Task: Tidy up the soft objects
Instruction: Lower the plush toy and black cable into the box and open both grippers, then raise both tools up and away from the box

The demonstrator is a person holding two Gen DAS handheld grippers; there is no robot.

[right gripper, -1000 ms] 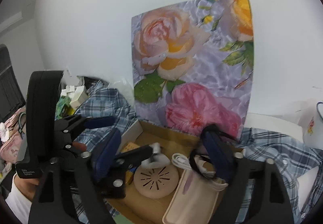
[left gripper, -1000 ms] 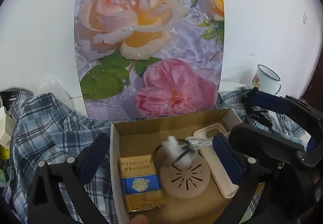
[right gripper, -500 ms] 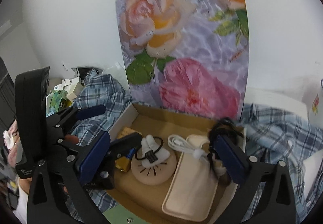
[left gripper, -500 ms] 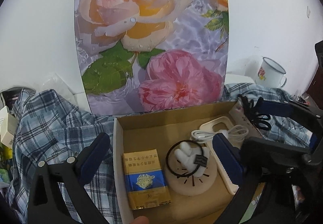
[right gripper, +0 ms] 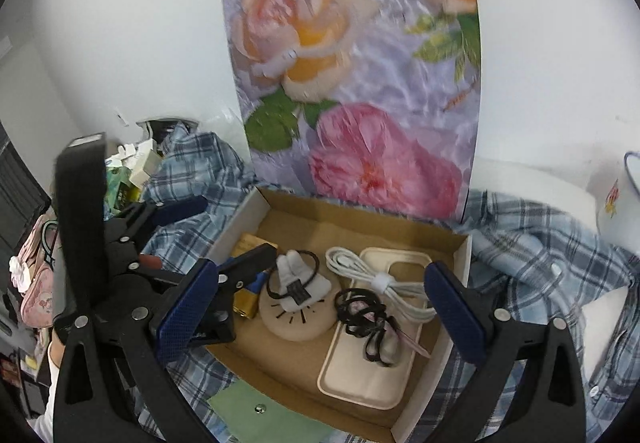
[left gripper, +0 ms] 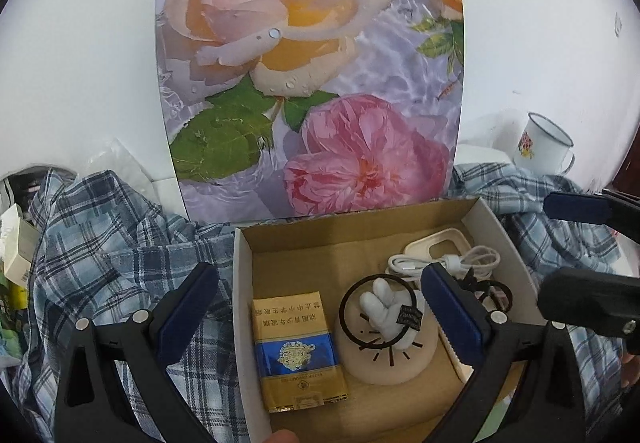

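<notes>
With both the left gripper (left gripper: 320,307) and right gripper (right gripper: 320,303) spread empty, the open cardboard box (right gripper: 460,263) rests on rumpled blue plaid cloth (left gripper: 112,243) before a white wall (left gripper: 80,43).

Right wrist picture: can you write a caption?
Open right gripper above a brown cardboard box holding tangled black hair ties.

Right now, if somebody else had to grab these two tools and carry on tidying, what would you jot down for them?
Left tool: open, empty, hovering over the cardboard box.
Right tool: open wide, empty, above the box.
In the box: white bunny hair tie on the round beige disc, tangle of black hair ties on the phone case, white cable, yellow-blue packet.
Done: hair ties are in.
Left: probably the plaid shirt crumpled around the box.
</notes>
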